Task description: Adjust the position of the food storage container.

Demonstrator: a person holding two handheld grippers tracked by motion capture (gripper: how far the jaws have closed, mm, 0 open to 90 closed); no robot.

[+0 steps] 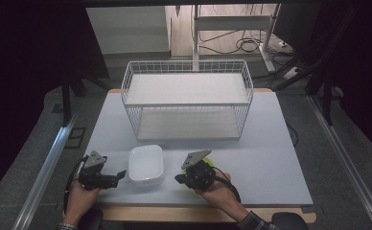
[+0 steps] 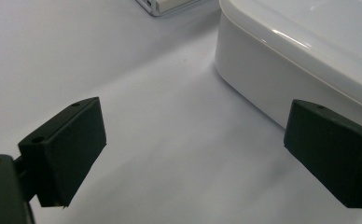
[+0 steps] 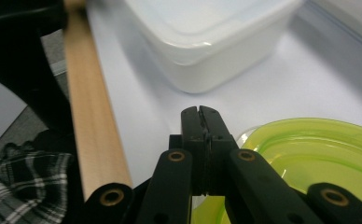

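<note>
right gripper (image 3: 201,114): jaws pressed flat together, nothing visibly pinched between the tips. Matte black plastic with brass-coloured rivets on the linkage arms. In the high view (image 1: 180,178) it sits low over the table near the front edge, with the grey three-cornered plate on top.

green plate (image 3: 309,158): see-through lime-green plastic, round, glossy, with a raised rim. It lies flat on the table, just beside and partly under the right gripper's closed jaws. Can't tell whether the jaws actually touch its rim. From above only a sliver of yellow-green (image 1: 208,162) peeks out behind the gripper.

white container (image 1: 146,163): smooth glossy white plastic, a rectangle with rounded corners, shallow, open at the top. It sits between the two grippers and a little ahead of them.

left gripper (image 2: 195,149): jaws spread wide, blocky black pads with small screw holes, bare table between them. The white container's side wall (image 2: 258,79) is right by one pad, looks just apart from it. From above the gripper (image 1: 119,175) points toward the container.

wire basket (image 1: 187,98): white wire mesh, boxy, two flat white shelves, standing farther back on the table, well apart from both hands.

table (image 1: 270,158): pale bluish-grey matte top with a light wood edge strip (image 3: 88,112) along the front.
</note>
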